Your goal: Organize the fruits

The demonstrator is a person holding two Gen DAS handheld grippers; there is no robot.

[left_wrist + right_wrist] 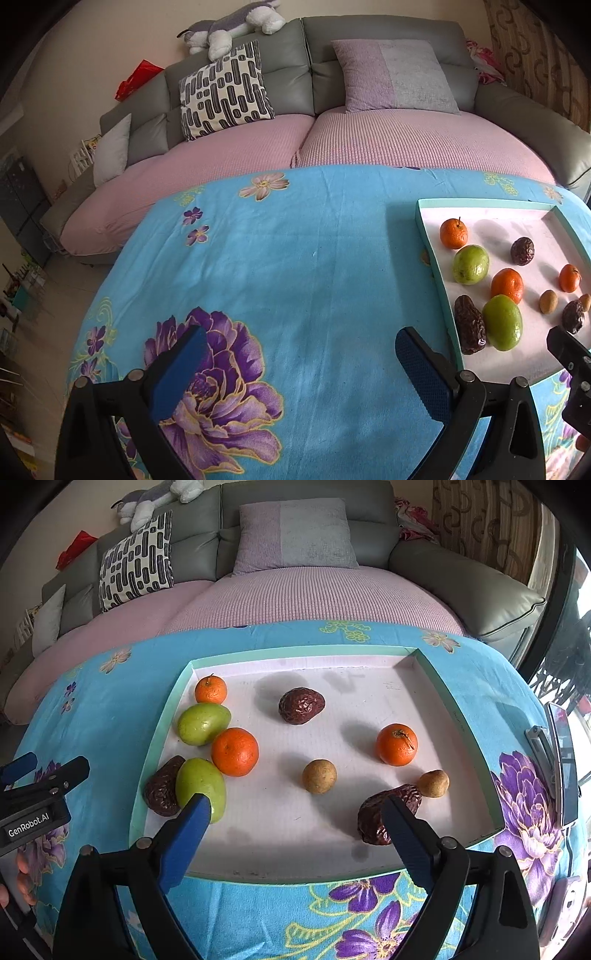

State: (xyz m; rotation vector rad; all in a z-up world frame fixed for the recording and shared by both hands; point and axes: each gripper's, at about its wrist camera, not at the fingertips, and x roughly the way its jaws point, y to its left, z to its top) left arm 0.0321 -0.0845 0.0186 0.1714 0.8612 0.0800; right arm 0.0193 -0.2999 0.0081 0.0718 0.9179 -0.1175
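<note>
fruits [235,751] lie in tray [458,716]

In the tray [458,716] — three oranges [235,752], two green fruits [204,723], three dark wrinkled dates [301,705], two small brown fruits [319,776].

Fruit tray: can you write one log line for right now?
left gripper: open, over cloth | right gripper: open, above tray | held: nothing | fruit: all in tray, unsorted
</note>
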